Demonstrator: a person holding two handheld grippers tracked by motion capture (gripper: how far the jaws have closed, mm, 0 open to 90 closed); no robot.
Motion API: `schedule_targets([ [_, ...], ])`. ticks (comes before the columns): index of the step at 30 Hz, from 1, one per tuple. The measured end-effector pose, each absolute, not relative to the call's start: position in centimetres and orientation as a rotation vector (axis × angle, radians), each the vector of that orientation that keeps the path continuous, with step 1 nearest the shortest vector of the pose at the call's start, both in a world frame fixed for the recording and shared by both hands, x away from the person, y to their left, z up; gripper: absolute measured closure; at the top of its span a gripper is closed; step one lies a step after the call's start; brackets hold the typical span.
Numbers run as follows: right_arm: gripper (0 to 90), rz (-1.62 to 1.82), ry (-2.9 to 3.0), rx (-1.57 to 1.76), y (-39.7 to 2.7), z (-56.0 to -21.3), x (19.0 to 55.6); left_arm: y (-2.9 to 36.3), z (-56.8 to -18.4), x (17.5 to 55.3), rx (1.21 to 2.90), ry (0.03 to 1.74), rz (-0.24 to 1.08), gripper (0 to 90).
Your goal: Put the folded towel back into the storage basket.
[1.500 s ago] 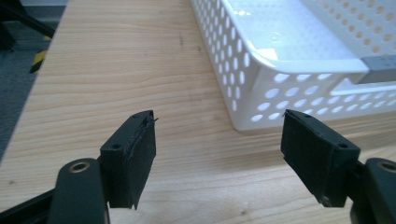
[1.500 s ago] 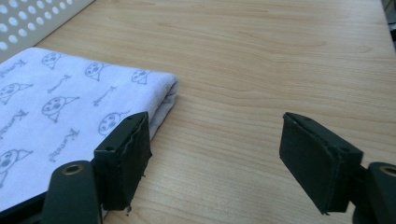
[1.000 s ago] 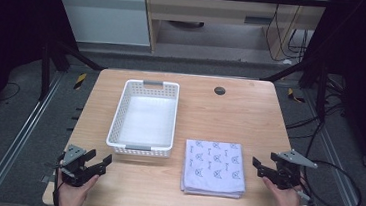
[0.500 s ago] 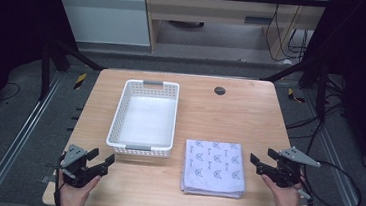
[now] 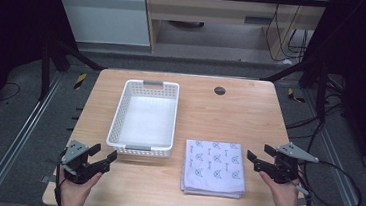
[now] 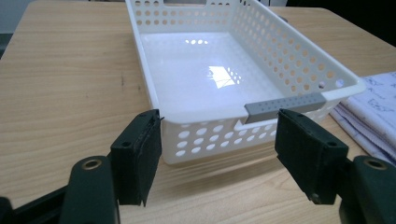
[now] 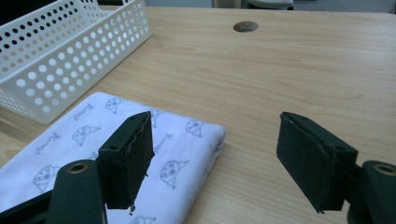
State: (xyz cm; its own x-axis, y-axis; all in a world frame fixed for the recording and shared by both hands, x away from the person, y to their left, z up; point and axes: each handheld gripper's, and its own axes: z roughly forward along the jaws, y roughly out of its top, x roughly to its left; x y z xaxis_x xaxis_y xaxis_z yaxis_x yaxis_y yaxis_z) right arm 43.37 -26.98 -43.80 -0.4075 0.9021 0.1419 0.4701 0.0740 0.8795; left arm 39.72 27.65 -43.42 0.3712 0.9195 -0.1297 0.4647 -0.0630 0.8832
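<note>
While both grippers gape empty, folded cloth (image 5: 214, 167) lies flat, long axis toward table's (image 5: 250, 114) far edge.

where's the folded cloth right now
In the high view the folded cloth lies flat on the table's near right part, just right of the white basket and left of the right gripper.

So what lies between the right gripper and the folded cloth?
Bare wood. In the high view the right gripper sits just off the folded cloth, jaws open, with a short strip of table between them.
</note>
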Motion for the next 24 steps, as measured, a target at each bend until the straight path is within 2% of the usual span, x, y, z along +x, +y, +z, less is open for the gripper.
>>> schedule_targets([
  [24, 27.3, 1.354, 1.866, 1.28, -26.3, -39.1, 45.0, 22.4, -40.6, 41.6, 1.724, 1.112, 0.598, 30.3],
])
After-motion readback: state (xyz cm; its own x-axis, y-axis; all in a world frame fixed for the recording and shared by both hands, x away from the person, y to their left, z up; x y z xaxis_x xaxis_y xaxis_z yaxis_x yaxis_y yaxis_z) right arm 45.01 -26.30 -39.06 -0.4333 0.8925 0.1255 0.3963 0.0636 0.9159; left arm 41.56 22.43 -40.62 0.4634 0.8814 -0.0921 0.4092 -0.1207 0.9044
